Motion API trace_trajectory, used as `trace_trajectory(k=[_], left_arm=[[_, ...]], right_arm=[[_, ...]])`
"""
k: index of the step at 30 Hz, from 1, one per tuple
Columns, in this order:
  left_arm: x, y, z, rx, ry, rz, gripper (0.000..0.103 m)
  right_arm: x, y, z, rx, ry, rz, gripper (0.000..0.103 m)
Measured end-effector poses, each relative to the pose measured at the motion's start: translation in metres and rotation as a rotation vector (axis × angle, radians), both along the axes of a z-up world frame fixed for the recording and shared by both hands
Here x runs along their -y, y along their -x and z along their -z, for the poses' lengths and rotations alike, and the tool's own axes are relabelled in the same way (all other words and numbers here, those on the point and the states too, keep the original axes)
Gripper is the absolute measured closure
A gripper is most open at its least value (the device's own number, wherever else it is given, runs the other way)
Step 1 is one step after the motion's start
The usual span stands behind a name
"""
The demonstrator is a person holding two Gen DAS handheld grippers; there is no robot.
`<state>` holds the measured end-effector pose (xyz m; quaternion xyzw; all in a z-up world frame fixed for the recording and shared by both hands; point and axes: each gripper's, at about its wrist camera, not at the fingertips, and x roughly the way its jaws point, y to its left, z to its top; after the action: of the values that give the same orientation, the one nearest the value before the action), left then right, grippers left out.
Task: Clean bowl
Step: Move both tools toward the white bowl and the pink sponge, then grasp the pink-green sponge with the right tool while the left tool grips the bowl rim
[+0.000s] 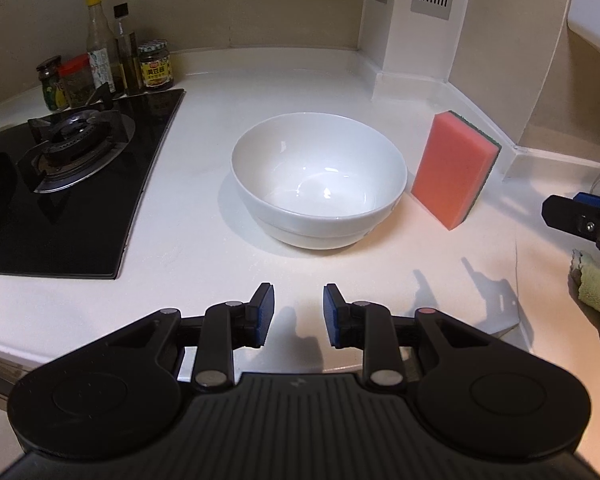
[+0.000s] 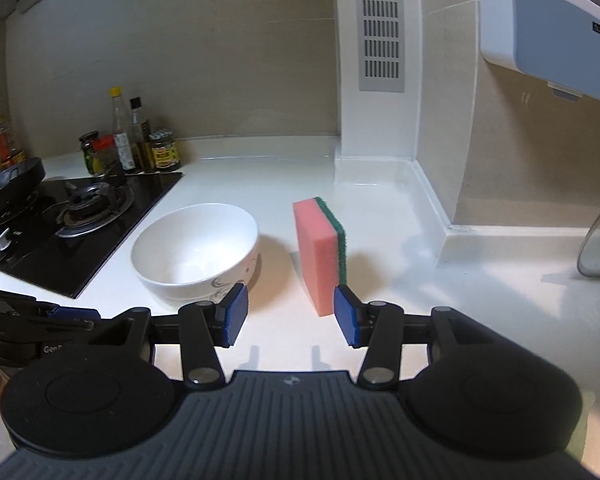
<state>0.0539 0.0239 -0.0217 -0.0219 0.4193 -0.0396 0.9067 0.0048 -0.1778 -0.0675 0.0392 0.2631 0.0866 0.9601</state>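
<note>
Looking along my left gripper (image 1: 298, 316), I saw its jaws spread and empty, held short of the bowl (image 1: 319, 184), which sat upright on the counter (image 1: 204, 264) between the stove (image 1: 72, 184) and the sponge (image 1: 454, 168). The sponge stood on edge just beside the bowl, apart from it. My right gripper (image 1: 580, 220) only showed at the far right edge there, so I could not tell its state from that view.

Through the right view, my right gripper (image 2: 290, 316) had its jaws spread wide and empty, with the near end of the sponge (image 2: 318, 252) just ahead, close to the right pad. The bowl (image 2: 196, 252) lay ahead to the left.

I judged the risks plain: a sponge standing on edge could topple from a glancing pad before I closed on it, and the smooth bowl could skate toward the stove if my left jaws failed to steady its rim while I scrubbed.
</note>
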Motion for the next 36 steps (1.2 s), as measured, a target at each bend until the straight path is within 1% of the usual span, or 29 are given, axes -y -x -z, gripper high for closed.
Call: trace_trajectory(k=[6, 10, 13, 18, 21, 26, 28, 31, 36], left_arm=[[-0.014, -0.021, -0.004, -0.01, 0.023, 0.015, 0.071], [-0.023, -0.034, -0.008, -0.013, 0.024, -0.012, 0.071], [-0.028, -0.045, -0.011, -0.04, 0.045, -0.018, 0.071], [-0.034, -0.058, -0.022, -0.051, 0.067, -0.046, 0.071], [-0.039, -0.068, -0.027, -0.063, 0.107, -0.075, 0.071], [-0.041, -0.086, -0.027, -0.084, 0.056, -0.113, 0.071], [-0.043, -0.092, -0.025, -0.104, 0.058, -0.117, 0.071], [-0.047, -0.102, -0.02, -0.138, 0.081, -0.112, 0.071], [-0.05, -0.117, -0.012, -0.174, 0.096, -0.104, 0.071]], right_arm=[[0.001, -0.011, 0.0, -0.01, -0.019, 0.049, 0.06], [0.0, -0.021, -0.002, 0.008, -0.02, 0.031, 0.06], [0.002, -0.031, -0.008, 0.026, -0.03, 0.009, 0.06], [0.013, -0.046, -0.016, 0.053, -0.044, -0.009, 0.06], [0.021, -0.055, -0.018, 0.059, -0.056, -0.011, 0.06], [0.03, -0.067, -0.013, 0.058, -0.08, -0.022, 0.06], [0.032, -0.072, -0.011, 0.055, -0.082, -0.028, 0.06], [0.034, -0.079, -0.011, 0.033, -0.061, -0.048, 0.06], [0.028, -0.1, -0.012, -0.013, 0.044, -0.117, 0.06]])
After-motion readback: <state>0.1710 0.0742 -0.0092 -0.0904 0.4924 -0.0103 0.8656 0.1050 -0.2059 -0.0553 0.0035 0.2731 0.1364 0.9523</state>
